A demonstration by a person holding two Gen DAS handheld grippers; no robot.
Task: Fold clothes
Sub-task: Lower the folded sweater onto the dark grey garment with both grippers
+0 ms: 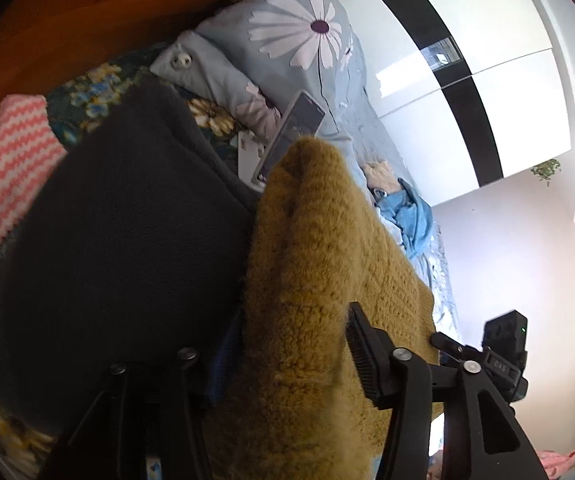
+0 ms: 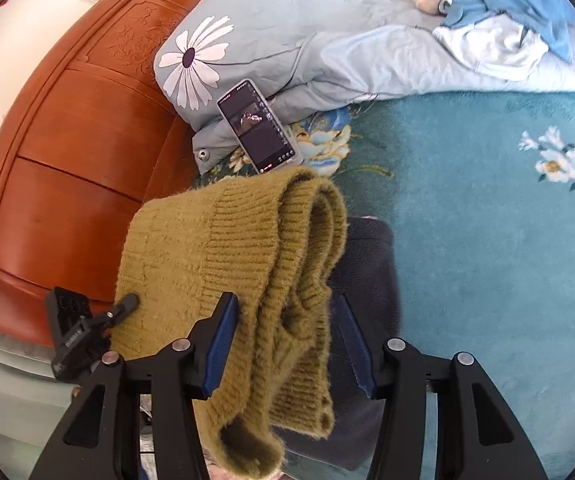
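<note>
A folded mustard knit sweater (image 2: 223, 248) lies on top of a folded dark fleece garment (image 2: 367, 264), on the bed. My right gripper (image 2: 285, 304) stands open astride the sweater's near end; dark fleece shows in the gap at its right pad. My left gripper (image 1: 283, 336) is open too, with the sweater (image 1: 319, 264) filling the space between its fingers. Its left finger is mostly lost against the dark fleece (image 1: 127, 220). In the right wrist view the left gripper (image 2: 87, 328) sits at the sweater's left edge, one fingertip (image 2: 127, 302) resting on the knit.
A phone (image 2: 259, 128) leans on a daisy-print quilt (image 2: 247, 40) just beyond the sweater. A wooden headboard (image 2: 67, 140) runs along the left. A teal floral blanket (image 2: 487, 220) covers the bed, with blue clothes (image 2: 507, 0) heaped far off. A pink zigzag knit (image 1: 3, 168) lies beside the fleece.
</note>
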